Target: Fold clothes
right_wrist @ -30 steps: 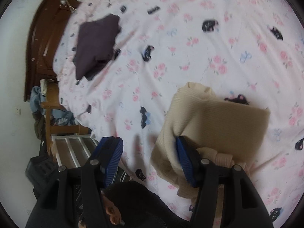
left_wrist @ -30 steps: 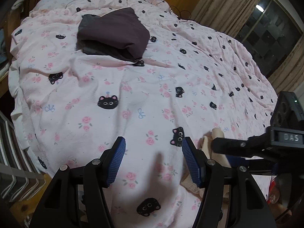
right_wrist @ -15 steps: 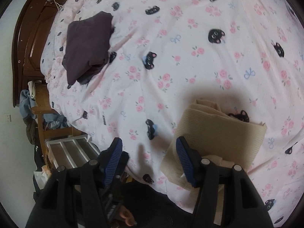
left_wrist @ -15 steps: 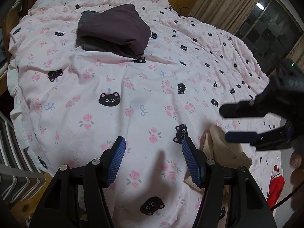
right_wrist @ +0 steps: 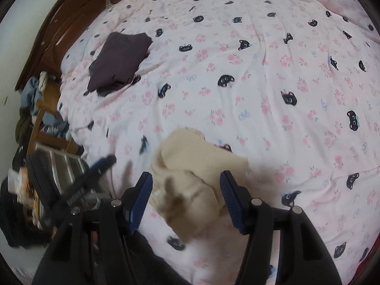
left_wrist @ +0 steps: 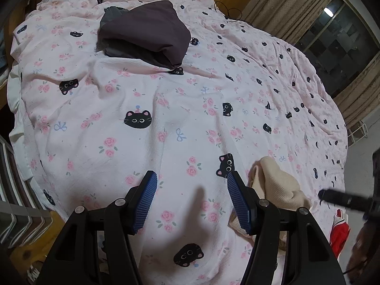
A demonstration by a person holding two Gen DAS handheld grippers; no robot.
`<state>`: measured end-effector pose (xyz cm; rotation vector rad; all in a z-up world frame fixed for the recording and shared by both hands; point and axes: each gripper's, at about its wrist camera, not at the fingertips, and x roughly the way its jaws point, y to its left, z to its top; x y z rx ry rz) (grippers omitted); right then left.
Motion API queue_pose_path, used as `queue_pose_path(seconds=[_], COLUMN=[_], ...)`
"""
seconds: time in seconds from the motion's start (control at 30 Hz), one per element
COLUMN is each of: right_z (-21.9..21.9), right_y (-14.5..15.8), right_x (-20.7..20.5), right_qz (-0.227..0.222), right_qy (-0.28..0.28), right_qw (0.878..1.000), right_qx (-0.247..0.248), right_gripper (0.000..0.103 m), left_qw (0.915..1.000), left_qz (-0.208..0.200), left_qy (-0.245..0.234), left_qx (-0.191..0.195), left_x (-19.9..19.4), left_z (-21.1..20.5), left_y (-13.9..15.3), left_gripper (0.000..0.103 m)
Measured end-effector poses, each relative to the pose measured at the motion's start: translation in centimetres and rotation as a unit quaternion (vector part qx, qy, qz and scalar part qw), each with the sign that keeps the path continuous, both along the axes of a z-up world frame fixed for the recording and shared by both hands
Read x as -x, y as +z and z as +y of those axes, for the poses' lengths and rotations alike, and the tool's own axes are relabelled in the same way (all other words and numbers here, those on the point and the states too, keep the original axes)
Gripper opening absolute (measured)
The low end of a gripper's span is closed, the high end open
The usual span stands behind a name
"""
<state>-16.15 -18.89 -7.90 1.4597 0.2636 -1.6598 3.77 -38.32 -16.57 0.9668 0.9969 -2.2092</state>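
Observation:
A folded cream knit garment lies on the pink cat-print bedspread near the bed's front edge. It also shows in the left wrist view, just right of my left gripper. My left gripper is open and empty above the bedspread. My right gripper is open and empty, hovering over the cream garment. A folded dark purple garment lies at the far side of the bed; it also shows in the right wrist view.
A wooden headboard stands at the far left. A wooden chair with clothes and a white rack stand beside the bed. Curtains and a window are at the right. A red item lies by the bed's corner.
My right gripper has let go of the cream garment and lifted away, swinging to the right. The cream garment now lies free on the bed. My left gripper has barely moved.

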Motion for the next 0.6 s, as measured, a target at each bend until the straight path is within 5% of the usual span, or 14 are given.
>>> queue_pose_path(seconds=[0.17,0.37,0.6], right_z=[2.1,2.3,0.5], right_y=[-2.1,-4.4,-2.7], right_x=[0.1,0.2,-3.1], right_qz=[-0.012,-0.089,-0.095], right_qy=[0.011,0.01,0.058], right_qw=[1.0,0.993,0.987], right_qx=[0.022,0.08,0.117], right_gripper=[0.06,0.06,0.06], left_qw=[1.0,1.0,1.0], left_qz=[0.0,-0.001,0.0], left_qy=[-0.002,0.003,0.008], left_qx=[0.0,-0.001,-0.004], left_x=[0.3,0.1,-0.1], left_z=[0.4,0.2,-0.1], left_y=[0.1,0.0,-0.1], left_gripper=[0.056,0.056,0.056])
